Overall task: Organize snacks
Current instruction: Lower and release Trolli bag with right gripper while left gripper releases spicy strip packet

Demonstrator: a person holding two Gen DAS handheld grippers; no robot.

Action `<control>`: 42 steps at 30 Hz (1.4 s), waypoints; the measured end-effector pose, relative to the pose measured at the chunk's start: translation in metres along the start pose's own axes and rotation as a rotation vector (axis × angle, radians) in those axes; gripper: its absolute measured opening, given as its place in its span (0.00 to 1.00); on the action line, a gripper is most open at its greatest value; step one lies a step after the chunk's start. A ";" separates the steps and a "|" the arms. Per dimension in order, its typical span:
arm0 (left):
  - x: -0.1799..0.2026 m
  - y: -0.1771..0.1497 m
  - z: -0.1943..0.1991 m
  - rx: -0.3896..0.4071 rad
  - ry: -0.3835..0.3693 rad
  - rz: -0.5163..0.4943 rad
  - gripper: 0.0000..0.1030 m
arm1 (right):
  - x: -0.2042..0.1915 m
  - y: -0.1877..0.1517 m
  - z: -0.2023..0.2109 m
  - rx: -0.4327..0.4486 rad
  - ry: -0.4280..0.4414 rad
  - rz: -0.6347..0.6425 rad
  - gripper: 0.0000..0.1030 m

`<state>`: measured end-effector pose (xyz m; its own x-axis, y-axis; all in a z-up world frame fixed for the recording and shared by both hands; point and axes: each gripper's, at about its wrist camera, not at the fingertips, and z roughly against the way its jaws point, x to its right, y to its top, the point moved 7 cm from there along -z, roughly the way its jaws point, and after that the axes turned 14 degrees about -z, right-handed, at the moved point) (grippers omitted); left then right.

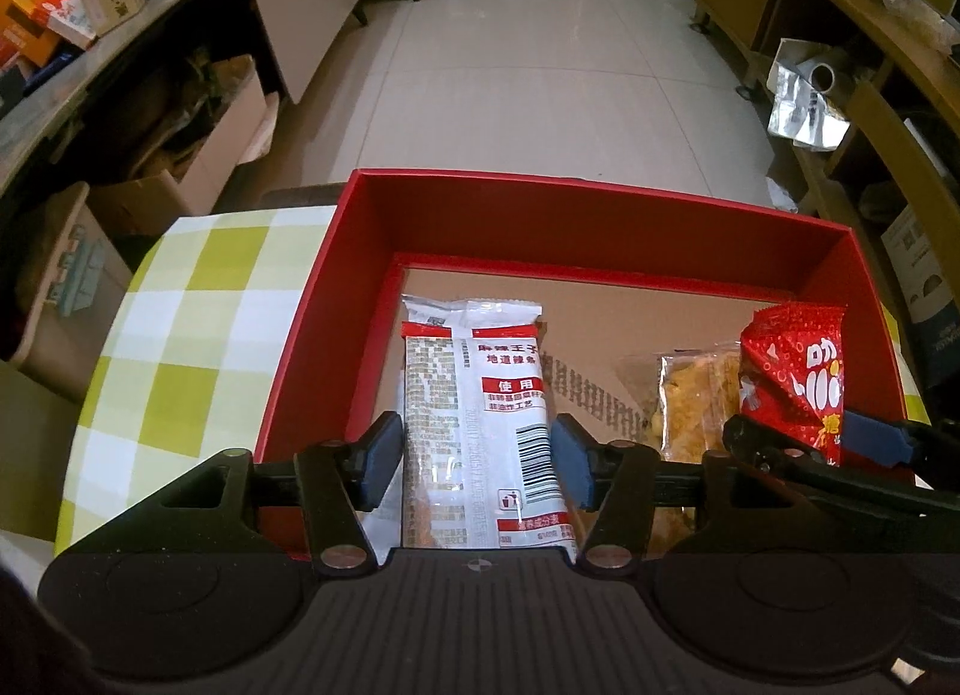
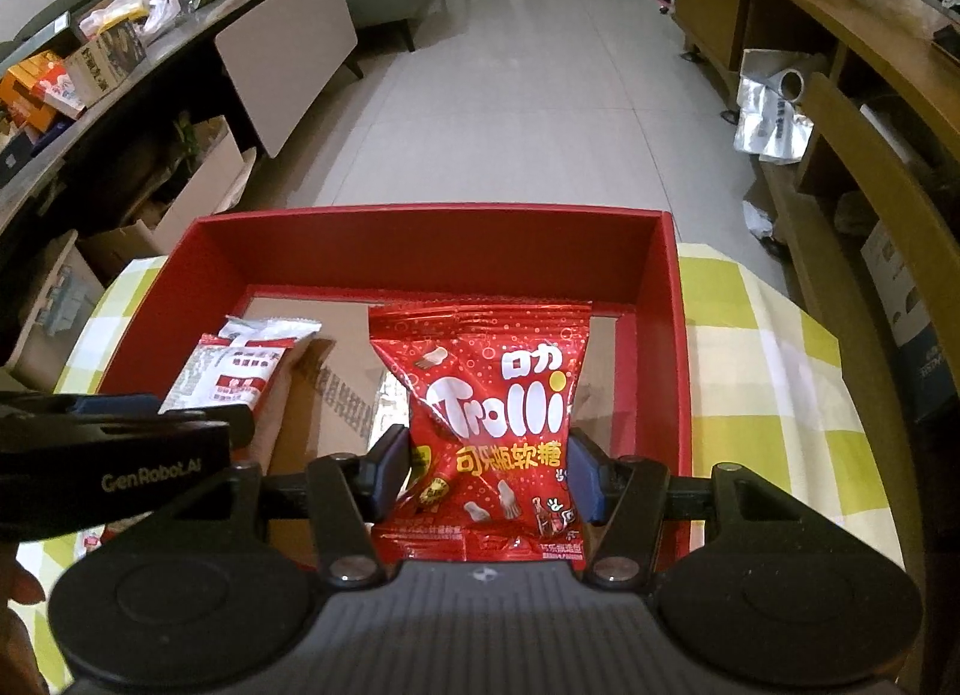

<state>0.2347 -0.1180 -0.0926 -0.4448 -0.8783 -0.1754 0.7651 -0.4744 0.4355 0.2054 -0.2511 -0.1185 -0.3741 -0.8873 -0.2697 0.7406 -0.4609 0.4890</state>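
Left hand-held gripper [image 1: 477,458] spread around white packet [image 1: 480,395]; right hand-held gripper [image 2: 487,473] pinched red candy bag [image 2: 489,419] at box's [image 2: 420,233] five o'clock. Risked dropping bag atop clear-wrapped snack [image 1: 690,389], crushing it.

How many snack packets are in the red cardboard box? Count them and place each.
3. White-and-red packet on the box's left, between the left gripper pads; clear packet of yellow snacks on the floor, right of middle; red Trolli bag in the right gripper. Others may be hidden.

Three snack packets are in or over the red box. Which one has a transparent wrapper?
The clear packet with yellowish pieces inside, lying on the box floor between the two grippers' packets. The white packet and the red Trolli bag are both opaque.
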 end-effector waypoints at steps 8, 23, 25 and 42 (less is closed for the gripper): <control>-0.001 0.001 0.000 0.002 0.005 0.003 0.68 | 0.000 0.000 0.000 0.009 -0.009 0.000 0.60; -0.007 0.005 0.011 0.033 0.020 0.014 0.84 | 0.002 0.007 0.015 0.049 -0.014 -0.026 0.60; -0.007 0.005 0.014 0.040 0.019 0.011 0.85 | 0.001 0.006 0.018 0.055 -0.016 -0.024 0.60; -0.011 -0.001 0.029 0.059 0.023 0.003 0.89 | -0.006 0.000 0.037 0.075 -0.036 0.003 0.61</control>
<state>0.2253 -0.1063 -0.0650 -0.4312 -0.8811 -0.1942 0.7374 -0.4681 0.4869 0.1873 -0.2469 -0.0862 -0.3924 -0.8882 -0.2390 0.6984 -0.4568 0.5510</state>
